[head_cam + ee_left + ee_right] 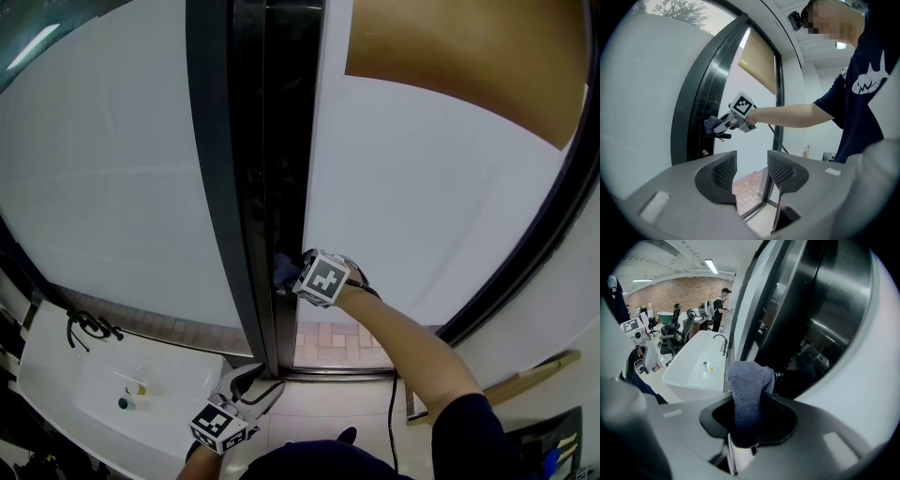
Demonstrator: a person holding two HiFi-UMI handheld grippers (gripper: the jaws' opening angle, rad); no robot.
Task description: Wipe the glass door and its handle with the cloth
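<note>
The right gripper [749, 416] has its jaws closed on the blue-grey fleecy cloth [746, 390], which is pressed against the black vertical frame [272, 178] of the frosted glass door [412, 216]. The left gripper [751, 171] hangs low, jaws apart and empty. Hazard: only the cloth's lower end is clamped, so friction on the frame may pull it free.

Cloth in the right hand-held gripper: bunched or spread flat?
Bunched: the cloth stands as a thick wad, clamped in the jaws of the right hand-held gripper.
</note>
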